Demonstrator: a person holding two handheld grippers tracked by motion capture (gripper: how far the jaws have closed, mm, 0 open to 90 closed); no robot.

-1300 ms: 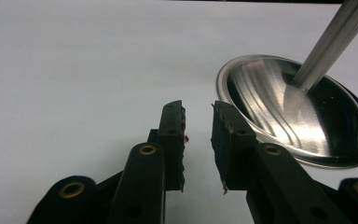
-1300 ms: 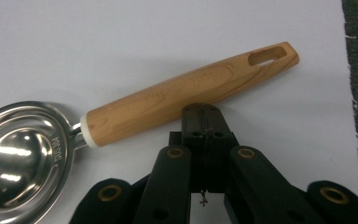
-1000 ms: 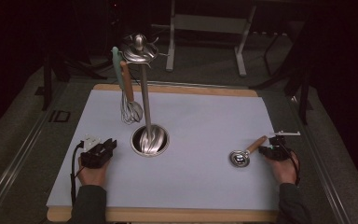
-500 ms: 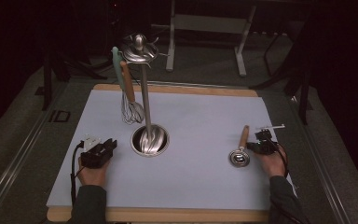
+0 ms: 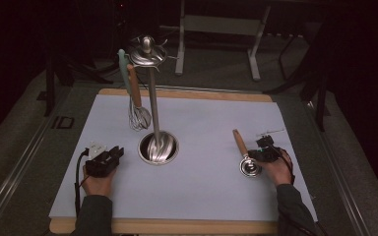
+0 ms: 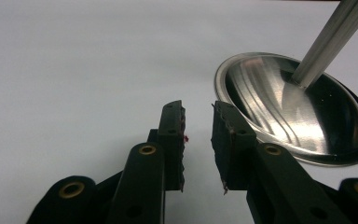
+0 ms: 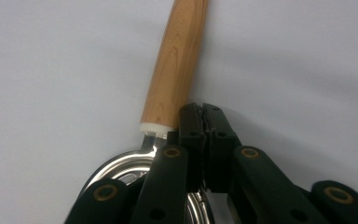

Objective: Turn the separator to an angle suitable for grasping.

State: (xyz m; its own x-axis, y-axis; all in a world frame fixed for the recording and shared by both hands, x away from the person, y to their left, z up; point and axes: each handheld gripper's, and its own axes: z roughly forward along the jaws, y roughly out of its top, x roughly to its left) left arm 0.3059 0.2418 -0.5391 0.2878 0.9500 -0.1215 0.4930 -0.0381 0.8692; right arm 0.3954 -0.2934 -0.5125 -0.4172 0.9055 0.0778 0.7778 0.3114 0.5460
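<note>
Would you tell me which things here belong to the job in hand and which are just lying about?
In the job: wooden-handled utensil with a round metal head; right claw beside its handle, jaws just starting to open, nothing between them.
Lying about: utensil stand; whisk and green-handled utensil hanging on it; left claw, open, idle.

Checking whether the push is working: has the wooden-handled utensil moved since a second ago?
Yes. The wooden-handled utensil has slid left, toward the stand's base, nudged by the right hand-held gripper.
</note>
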